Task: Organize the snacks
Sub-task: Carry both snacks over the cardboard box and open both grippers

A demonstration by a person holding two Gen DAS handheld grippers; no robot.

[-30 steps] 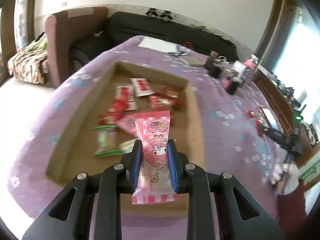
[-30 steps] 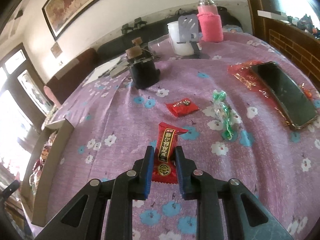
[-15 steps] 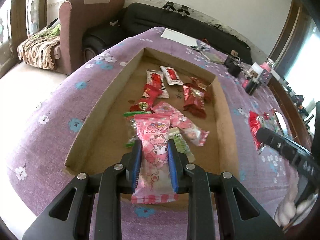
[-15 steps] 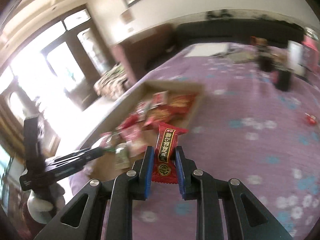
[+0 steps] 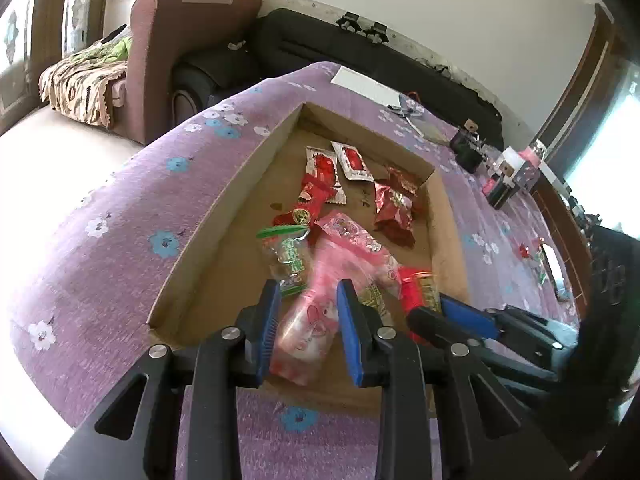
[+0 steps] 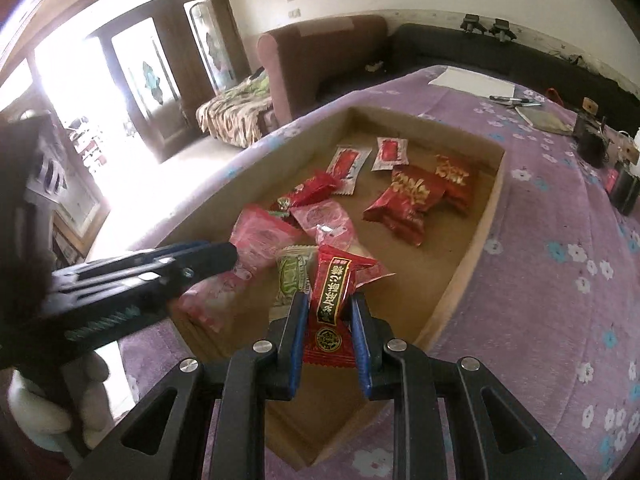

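Note:
A shallow cardboard tray (image 5: 224, 216) (image 6: 476, 240) on the purple flowered table holds several red, pink and green snack packets. My left gripper (image 5: 308, 292) hangs over the tray's near end with its jaws open; a blurred pink snack packet (image 5: 312, 320) lies loose between them, falling into the tray. My right gripper (image 6: 328, 304) is shut on a red snack packet (image 6: 334, 300) with a gold and black label, held over the tray's near end. The right gripper also shows in the left wrist view (image 5: 424, 312), and the left gripper in the right wrist view (image 6: 224, 256).
A brown armchair (image 5: 180, 48) and a black sofa (image 5: 360, 52) stand beyond the table. White paper (image 5: 368, 84), small black devices (image 5: 464, 148) and a phone (image 5: 552, 264) with loose sweets lie on the cloth right of the tray.
My left gripper has opened and let go of the pink packet, which is dropping into the tray. My right gripper has swung over the tray with the red packet.

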